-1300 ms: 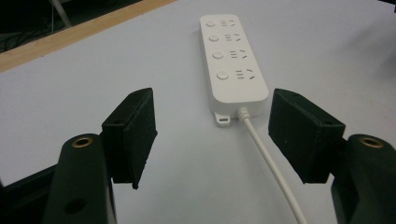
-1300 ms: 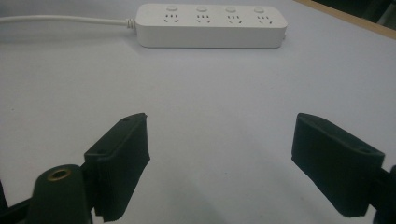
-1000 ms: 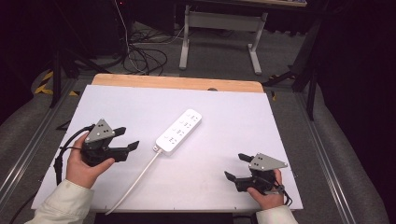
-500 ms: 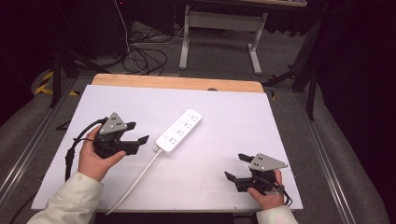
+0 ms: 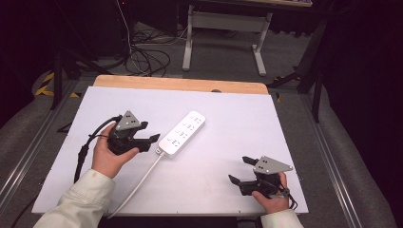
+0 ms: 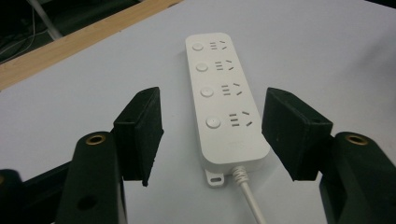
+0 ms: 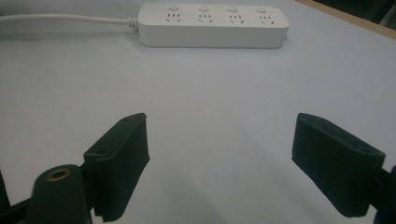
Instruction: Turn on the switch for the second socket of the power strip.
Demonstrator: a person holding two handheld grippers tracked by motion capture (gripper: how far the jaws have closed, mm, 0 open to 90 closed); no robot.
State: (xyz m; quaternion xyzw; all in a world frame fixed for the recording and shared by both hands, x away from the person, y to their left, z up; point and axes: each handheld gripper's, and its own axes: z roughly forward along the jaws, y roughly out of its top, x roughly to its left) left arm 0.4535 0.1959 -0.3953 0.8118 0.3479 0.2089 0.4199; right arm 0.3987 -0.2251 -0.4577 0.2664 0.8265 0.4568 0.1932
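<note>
High view: the unlabelled power strip lies mid-table; the left gripper sits just beside its cord end, the right gripper well apart.

Left gripper view: its fingers, just closing, stand spread astride the strip, untouching.

Right gripper view: fingers spread, empty.

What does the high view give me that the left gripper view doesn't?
High view: both hands, the right gripper open near the table's front right corner, the cord's run to the front edge, the floor cables beyond. Left gripper view: the left gripper, jaws open and just closing, straddling the cord end of the power strip without touching. Both: the strip, the white tabletop, its wooden far edge.
</note>
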